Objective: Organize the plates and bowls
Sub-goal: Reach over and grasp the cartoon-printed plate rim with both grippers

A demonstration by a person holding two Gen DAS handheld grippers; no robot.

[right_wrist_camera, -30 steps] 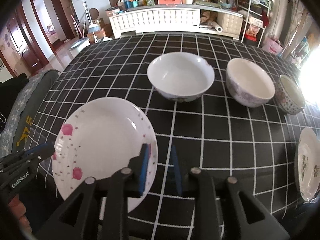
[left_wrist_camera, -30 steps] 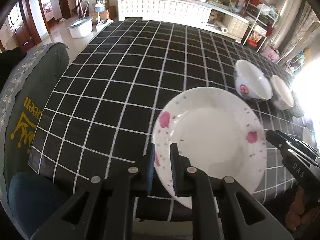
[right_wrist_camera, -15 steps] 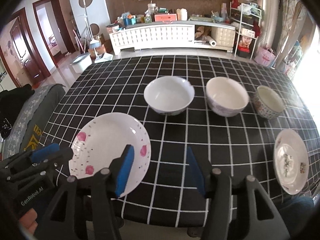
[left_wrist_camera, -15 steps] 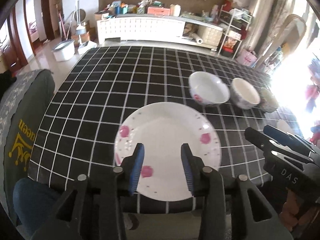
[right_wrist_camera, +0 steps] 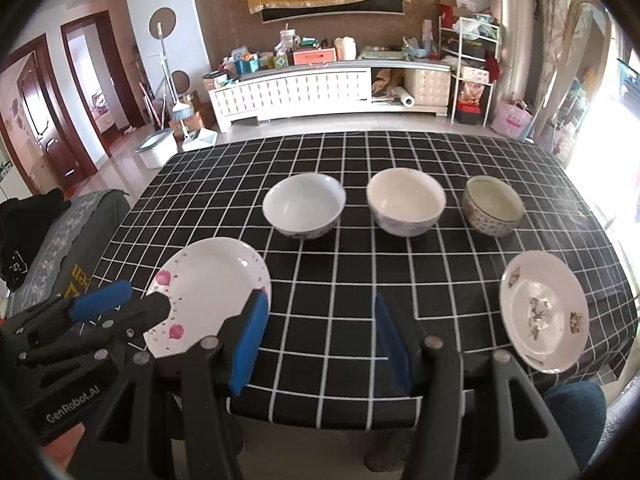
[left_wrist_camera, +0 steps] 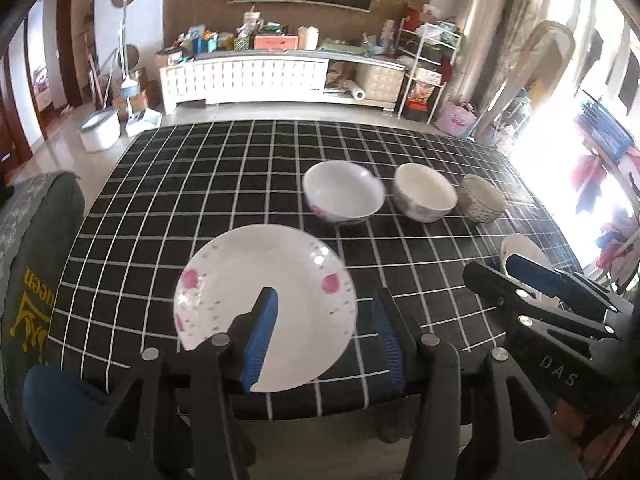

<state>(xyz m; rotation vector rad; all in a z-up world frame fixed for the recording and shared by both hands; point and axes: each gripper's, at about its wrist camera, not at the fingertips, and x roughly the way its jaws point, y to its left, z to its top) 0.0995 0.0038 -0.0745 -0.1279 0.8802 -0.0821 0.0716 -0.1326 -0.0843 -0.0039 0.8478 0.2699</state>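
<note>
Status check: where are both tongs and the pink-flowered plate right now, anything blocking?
Left tongs and right tongs open, jaws just opened, nothing held. Pink-flowered plate flat on tablecloth, near edge. Nothing blocking.

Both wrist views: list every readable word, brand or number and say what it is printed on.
"DAS" on the right gripper body, seen in the left wrist view.
"GenRobot.AI" on the left gripper body, seen in the right wrist view.
Yellow lettering on the grey cloth: cut off, only "een" legible.
Sideboard clutter: too small to read.
</note>
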